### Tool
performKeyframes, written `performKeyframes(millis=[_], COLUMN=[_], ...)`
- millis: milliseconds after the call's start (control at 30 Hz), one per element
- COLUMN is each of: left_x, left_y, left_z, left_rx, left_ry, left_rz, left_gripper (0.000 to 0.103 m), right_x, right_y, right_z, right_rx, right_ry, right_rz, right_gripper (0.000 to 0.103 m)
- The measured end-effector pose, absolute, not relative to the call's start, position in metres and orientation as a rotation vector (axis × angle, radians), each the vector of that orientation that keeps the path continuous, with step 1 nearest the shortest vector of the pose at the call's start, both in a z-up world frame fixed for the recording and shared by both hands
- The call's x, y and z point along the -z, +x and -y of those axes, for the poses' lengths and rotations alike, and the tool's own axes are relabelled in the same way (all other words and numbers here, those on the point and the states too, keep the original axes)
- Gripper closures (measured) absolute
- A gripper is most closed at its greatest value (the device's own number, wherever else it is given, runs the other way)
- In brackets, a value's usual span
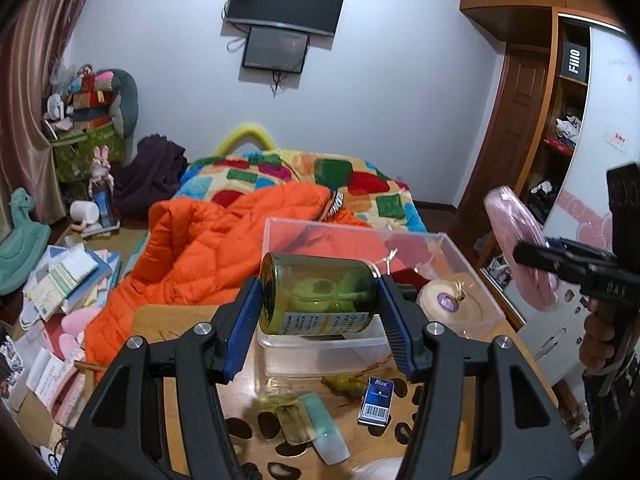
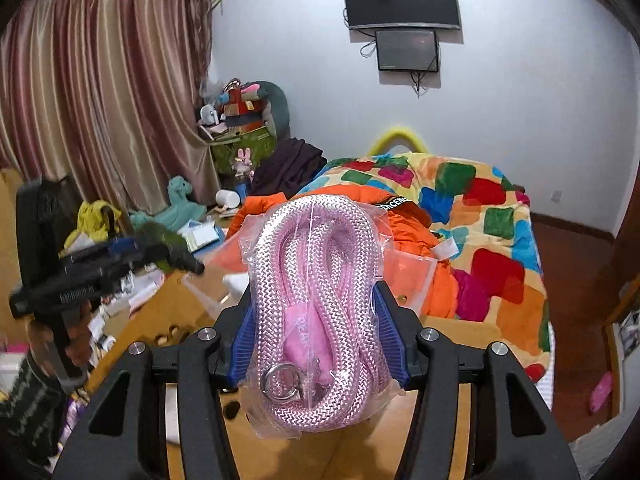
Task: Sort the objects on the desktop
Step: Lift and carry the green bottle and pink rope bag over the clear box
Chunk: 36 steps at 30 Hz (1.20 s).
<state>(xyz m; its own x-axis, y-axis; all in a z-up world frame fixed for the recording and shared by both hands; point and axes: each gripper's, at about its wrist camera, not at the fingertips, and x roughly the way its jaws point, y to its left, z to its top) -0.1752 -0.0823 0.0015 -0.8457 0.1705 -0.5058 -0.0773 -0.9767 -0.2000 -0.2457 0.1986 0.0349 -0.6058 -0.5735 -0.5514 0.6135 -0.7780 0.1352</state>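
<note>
My left gripper is shut on a green glass jar lying sideways, held just above the near wall of a clear plastic box on the wooden table. My right gripper is shut on a bagged coil of pink rope with a metal ring, held up in the air. That rope also shows at the right of the left wrist view, in the right gripper. The left gripper with the jar appears blurred at the left of the right wrist view.
Inside the box lies a round cream tin. On the table in front of the box lie a blue Max box, a yellow-green figurine, a mint case and an amber block. An orange jacket and bed lie behind.
</note>
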Motion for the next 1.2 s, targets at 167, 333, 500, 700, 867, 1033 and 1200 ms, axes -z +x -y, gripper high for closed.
performKeyframes(millis=[167, 333, 500, 700, 867, 1033, 1200], left_x=[0.016, 0.024, 0.028, 0.037, 0.042, 0.042, 0.034], left_y=[-0.189, -0.199, -0.204, -0.212, -0.214, -0.212, -0.206], left_z=[0.078, 0.074, 0.075, 0.070, 0.063, 0.060, 0.063], left_rx=[-2.841, -2.818, -2.805, -2.774, -2.787, -2.784, -2.793], left_ry=[-0.874, -0.897, -0.895, -0.938, -0.949, -0.954, -0.934], left_rz=[0.277, 0.253, 0.248, 0.226, 0.173, 0.149, 0.155], left_gripper=[0.045, 0.045, 0.045, 0.045, 0.045, 0.045, 0.044], right_x=[-0.020, -0.004, 0.009, 0.016, 0.018, 0.021, 0.020], right_y=[-0.261, -0.275, -0.291, -0.303, -0.303, -0.304, -0.301], right_z=[-0.178, -0.157, -0.141, -0.127, -0.114, -0.107, -0.106], right_rx=[2.302, 2.252, 2.243, 2.298, 2.326, 2.336, 2.337], right_ry=[0.810, 0.846, 0.889, 0.891, 0.879, 0.890, 0.910], right_rz=[-0.078, -0.054, -0.047, -0.123, -0.212, -0.259, -0.298], right_gripper=[0.053, 0.053, 0.053, 0.052, 0.051, 0.046, 0.045])
